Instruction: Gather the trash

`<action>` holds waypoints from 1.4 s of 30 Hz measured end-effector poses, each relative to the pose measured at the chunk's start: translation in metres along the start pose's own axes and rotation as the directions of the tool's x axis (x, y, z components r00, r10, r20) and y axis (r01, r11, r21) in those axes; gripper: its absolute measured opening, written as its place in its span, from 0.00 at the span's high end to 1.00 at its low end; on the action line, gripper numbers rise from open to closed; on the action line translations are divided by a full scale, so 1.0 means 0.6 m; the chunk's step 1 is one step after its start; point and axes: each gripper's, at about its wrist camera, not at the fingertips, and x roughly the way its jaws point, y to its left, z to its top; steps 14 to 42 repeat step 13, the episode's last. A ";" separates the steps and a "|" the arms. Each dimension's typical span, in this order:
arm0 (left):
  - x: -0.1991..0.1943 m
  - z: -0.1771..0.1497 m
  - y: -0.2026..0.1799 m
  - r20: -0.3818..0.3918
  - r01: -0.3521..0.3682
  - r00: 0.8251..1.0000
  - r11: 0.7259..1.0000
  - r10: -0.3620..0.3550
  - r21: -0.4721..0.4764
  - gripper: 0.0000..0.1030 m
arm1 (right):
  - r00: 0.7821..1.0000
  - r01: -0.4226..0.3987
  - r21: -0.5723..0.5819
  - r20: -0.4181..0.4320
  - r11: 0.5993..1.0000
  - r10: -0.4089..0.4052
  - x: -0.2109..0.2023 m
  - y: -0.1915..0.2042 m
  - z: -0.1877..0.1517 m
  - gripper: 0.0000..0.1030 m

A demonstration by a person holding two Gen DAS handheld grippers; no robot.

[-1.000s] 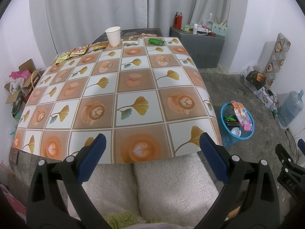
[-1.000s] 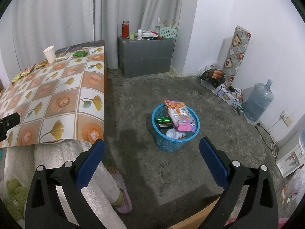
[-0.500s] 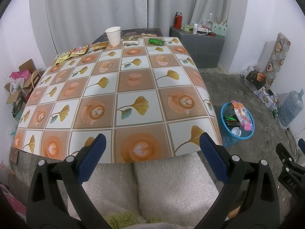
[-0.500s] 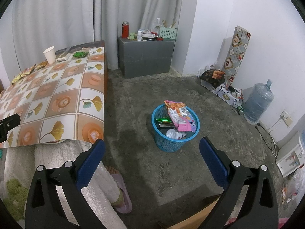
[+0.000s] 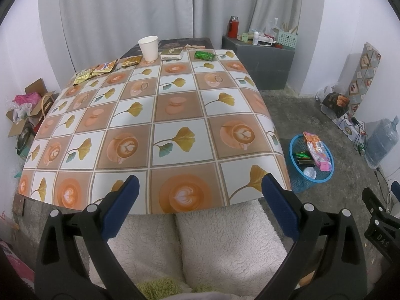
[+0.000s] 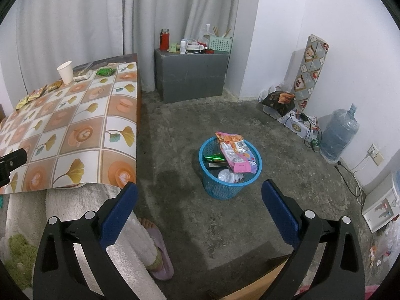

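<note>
Left tool (image 5: 200, 205): released, jaws wide, nothing between the blue pads; I hold it at the near edge of the counter (image 5: 175, 115).

Right tool (image 6: 198, 206): released, jaws wide and empty; I hold it over the concrete floor (image 6: 175, 130), facing the blue basket (image 6: 220, 190).

Trash on the counter, all along the far edge:
- white paper cup (image 5: 148, 48), upright
- green wrapper (image 5: 204, 55), to the right of the cup
- flat pale packet (image 5: 172, 53), between cup and green wrapper
- yellow and orange snack wrappers (image 5: 105, 67), in a row to the left of the cup

Blue basket: on the floor right of the counter, holding a pink snack bag (image 6: 235, 152), a green wrapper and a clear plastic item.

Background: grey cabinet (image 6: 191, 75), water jug (image 6: 338, 135).
</note>
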 end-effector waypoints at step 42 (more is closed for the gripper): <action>-0.003 0.008 -0.001 0.015 -0.003 1.000 1.000 0.003 0.008 0.08 | 1.000 0.001 0.003 0.000 1.000 -0.001 -0.001 0.001 -0.001 0.06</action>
